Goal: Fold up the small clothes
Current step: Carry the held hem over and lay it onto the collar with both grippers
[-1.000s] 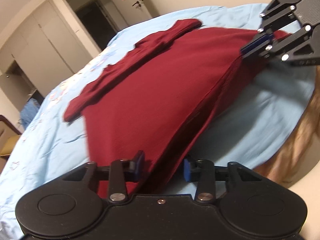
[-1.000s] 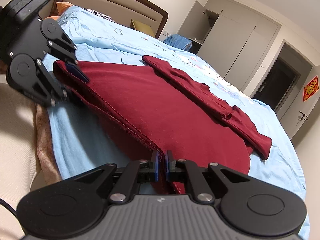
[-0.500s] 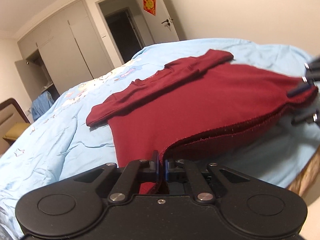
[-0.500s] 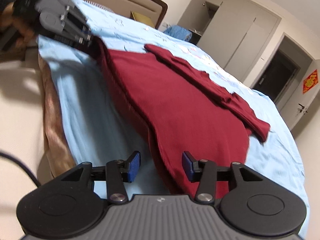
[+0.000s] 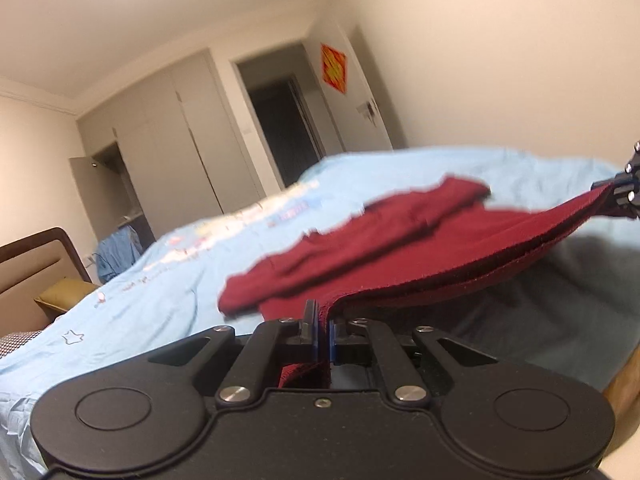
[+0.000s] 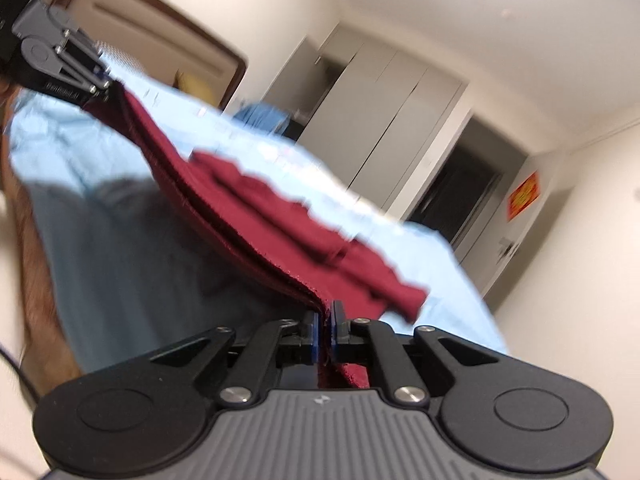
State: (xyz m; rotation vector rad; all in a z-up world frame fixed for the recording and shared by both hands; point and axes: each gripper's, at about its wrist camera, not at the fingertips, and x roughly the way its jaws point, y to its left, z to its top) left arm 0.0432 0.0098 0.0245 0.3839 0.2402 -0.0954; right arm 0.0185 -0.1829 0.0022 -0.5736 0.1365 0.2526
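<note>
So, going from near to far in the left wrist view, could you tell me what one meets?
left gripper → red garment → blue bedsheet → wardrobe

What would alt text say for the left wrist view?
The left gripper pinches the near hem of a dark red garment, lifting it off a light blue bed. The right gripper holds the far corner at the right edge.

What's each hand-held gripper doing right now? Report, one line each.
Left hand-held gripper: closed on the shirt hem.
Right hand-held gripper: closed on the shirt hem at the other corner.
</note>
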